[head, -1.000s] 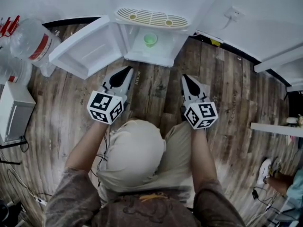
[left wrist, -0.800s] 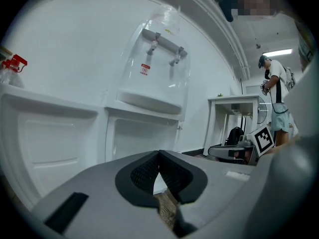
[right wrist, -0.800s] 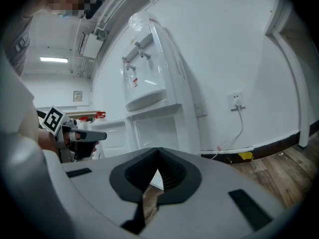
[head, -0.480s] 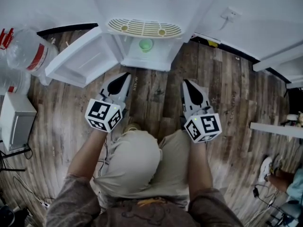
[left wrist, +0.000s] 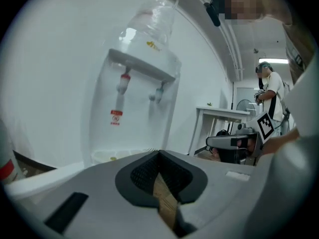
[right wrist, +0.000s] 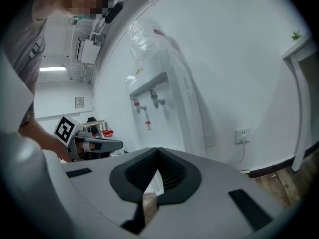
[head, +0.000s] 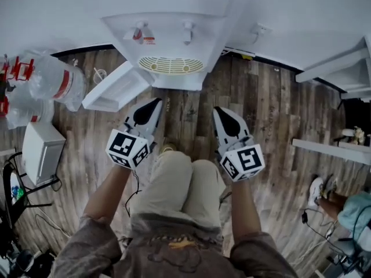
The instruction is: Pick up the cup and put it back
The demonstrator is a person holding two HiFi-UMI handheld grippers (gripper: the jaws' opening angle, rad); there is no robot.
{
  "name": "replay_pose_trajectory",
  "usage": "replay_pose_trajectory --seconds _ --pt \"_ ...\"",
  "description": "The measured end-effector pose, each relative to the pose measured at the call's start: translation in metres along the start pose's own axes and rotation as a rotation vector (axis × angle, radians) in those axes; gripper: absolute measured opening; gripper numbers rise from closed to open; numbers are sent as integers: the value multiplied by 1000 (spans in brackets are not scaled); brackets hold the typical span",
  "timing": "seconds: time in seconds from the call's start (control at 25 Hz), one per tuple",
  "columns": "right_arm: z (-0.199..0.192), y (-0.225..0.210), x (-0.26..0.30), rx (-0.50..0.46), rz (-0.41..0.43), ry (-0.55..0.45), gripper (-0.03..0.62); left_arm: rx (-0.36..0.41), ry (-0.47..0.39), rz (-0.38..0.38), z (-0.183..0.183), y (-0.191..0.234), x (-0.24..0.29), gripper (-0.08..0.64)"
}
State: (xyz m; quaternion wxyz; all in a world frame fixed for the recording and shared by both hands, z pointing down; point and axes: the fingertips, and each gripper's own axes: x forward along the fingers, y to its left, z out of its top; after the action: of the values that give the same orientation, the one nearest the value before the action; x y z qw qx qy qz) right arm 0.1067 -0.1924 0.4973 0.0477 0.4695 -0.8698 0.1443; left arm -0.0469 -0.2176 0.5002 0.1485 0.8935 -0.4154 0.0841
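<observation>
The green cup is out of sight in every view. The white water dispenser [head: 168, 36] stands in front of me, its lower cabinet door [head: 116, 88] swung open to the left, and the cabinet's inside is hidden under the drip tray [head: 170, 65]. My left gripper [head: 152, 104] hangs over the wooden floor just short of the dispenser, jaws shut and empty. My right gripper [head: 219, 112] is level with it to the right, also shut with nothing in it. The dispenser's taps [left wrist: 139, 86] show in the left gripper view, and the dispenser [right wrist: 154, 98] shows in the right gripper view too.
Large water bottles [head: 55, 83] and a white box [head: 40, 149] sit on the floor at the left. A white table [head: 324, 149] and another person [head: 353, 213] are at the right. A wall socket [head: 259, 29] is beside the dispenser. Cables lie on the floor near my feet.
The head view has risen and pulled back, so the cup in the open cabinet has dropped out of sight. Both grippers stay shut side by side, a little farther from the cabinet.
</observation>
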Motion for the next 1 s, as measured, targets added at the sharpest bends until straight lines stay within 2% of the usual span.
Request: replay_pose_trajectory --seconds 0.28,0.52,0.76,1.0 --pt "159 44 -66 26 -28 28 2 8 35 -74 171 -71 -62 3" --pt "271 79 -120 60 -53 39 2 11 38 -76 293 -106 -116 3" --pt "332 127 -179 84 -12 34 2 -26 -1 -73 361 -155 -175 3" --pt "349 166 -227 87 38 19 2 -42 -24 -46 380 -199 -224 3"
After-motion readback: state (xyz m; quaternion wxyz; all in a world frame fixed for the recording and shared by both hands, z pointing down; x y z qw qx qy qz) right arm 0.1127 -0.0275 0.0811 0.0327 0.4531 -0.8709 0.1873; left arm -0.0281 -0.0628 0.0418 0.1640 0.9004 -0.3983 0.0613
